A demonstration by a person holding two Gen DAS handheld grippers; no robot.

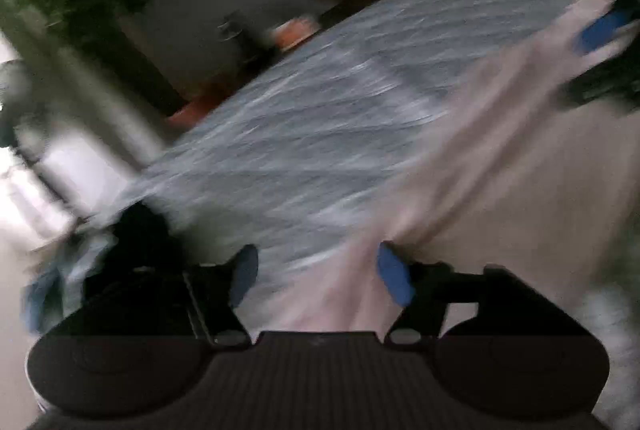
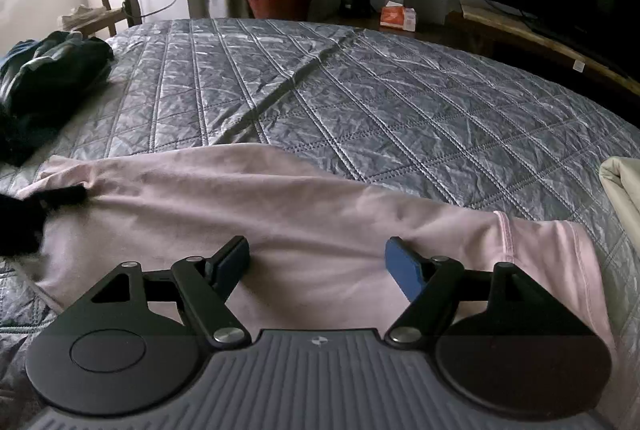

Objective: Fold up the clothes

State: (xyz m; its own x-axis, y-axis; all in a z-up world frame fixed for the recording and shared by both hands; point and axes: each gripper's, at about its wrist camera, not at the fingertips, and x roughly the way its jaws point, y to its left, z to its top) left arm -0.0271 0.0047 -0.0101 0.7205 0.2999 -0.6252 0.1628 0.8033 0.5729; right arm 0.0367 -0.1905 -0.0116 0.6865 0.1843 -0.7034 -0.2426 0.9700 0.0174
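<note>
In the left wrist view, which is heavily blurred, the quilted grey bedspread [image 1: 320,102] runs up and away from the pink garment [image 1: 480,158], with a wide bare stretch of quilt above the garment and the bed's far edge beyond it. One pink garment is visible, draped from the upper right down to the bottom centre. The left gripper [image 1: 320,274] has its two blue pads apart, and a bunched fold of the pink cloth rises between them; the blur hides whether either pad presses on it. Past the garment's upper right end, one blue pad of the right gripper [image 1: 600,30] shows. A dark pile of clothes [image 1: 132,230] lies to the left of the garment.

In the right wrist view, the pink garment [image 2: 280,214] lies stretched across the near part of the bedspread [image 2: 360,90], its hemmed end to the right. Beyond the garment the quilt is open up to its far edge. The right gripper [image 2: 320,262] hovers over the garment with its jaws wide apart, the cloth lying flat below the gap, neither pad pinching it. One dark pile [image 2: 52,70] sits left of the garment, and one cream cloth [image 2: 624,190] lies at its right. The left gripper [image 2: 60,196] shows as a dark shape at the garment's left end.
</note>
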